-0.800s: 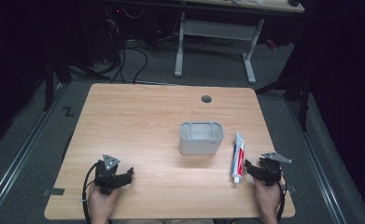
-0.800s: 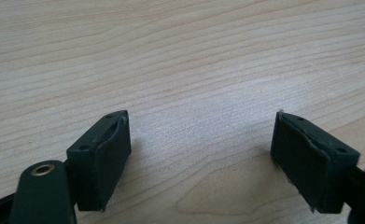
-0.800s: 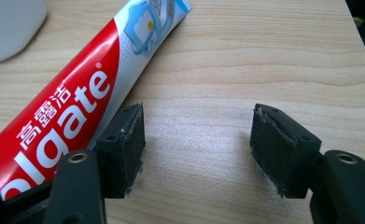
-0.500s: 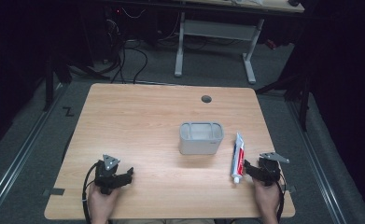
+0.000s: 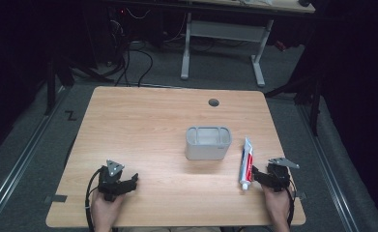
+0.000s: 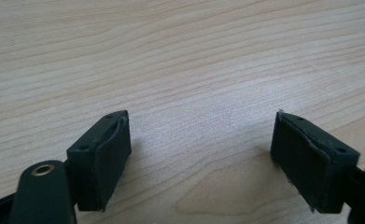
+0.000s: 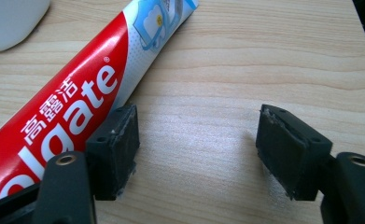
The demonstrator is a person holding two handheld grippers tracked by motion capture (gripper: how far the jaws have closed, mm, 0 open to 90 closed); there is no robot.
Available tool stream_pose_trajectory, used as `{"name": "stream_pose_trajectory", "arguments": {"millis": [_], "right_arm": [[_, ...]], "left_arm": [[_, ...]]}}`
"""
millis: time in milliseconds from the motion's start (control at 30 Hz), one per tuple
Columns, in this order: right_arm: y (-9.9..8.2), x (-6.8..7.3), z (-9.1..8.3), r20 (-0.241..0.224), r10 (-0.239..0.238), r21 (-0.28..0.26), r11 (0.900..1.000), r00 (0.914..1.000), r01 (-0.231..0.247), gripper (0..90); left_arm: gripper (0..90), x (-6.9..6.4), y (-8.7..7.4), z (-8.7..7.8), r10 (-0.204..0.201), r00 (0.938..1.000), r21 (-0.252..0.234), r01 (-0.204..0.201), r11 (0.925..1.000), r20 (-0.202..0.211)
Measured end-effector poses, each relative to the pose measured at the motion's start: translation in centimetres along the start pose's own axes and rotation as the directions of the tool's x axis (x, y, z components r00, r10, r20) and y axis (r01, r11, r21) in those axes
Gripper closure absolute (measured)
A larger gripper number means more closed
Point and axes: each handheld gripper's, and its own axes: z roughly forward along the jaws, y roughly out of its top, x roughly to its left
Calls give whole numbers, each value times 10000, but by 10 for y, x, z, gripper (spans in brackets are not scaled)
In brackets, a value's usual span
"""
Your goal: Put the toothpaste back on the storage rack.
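Observation:
A red and white toothpaste tube (image 5: 246,163) lies on the wooden table (image 5: 148,130), just right of a grey two-compartment holder (image 5: 208,142). My right gripper (image 5: 255,175) rests on the table beside the tube's cap end, pointing left. In the right gripper view it (image 7: 196,126) is open with bare wood between its jaws. The tube (image 7: 77,93) lies outside the left jaw, close against it. My left gripper (image 5: 132,181) sits near the front left of the table. In the left gripper view it (image 6: 201,130) is open over bare wood.
A round cable hole (image 5: 213,102) is in the table near its far edge. A corner of the holder (image 7: 7,18) shows at the top left of the right gripper view. The table's right edge (image 5: 293,193) is close to my right hand.

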Motion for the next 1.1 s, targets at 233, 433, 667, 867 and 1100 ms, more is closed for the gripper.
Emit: {"name": "stream_pose_trajectory", "arguments": {"millis": [233,433,667,867,1100], "right_arm": [[0,-2,0,-198,42,-26,10000,9998,-43,286],[1,-3,0,-297,231,-48,9997,9993,-232,285],[0,-4,0,-234,199,-79,9998,9995,-201,301],[-2,-5,-4,-245,273,-218,9994,9993,-278,304],[-5,-7,-13,-302,233,-592,9979,9993,-251,329]], "left_arm": [[206,0,0,0,-7,10000,-4,7,10000,11],[206,0,0,0,-3,10000,-3,3,10000,0],[207,0,0,0,-4,10000,-1,4,10000,2],[207,0,0,0,-8,10000,-4,8,10000,6],[207,0,0,0,-5,10000,-2,5,10000,-1]]}}
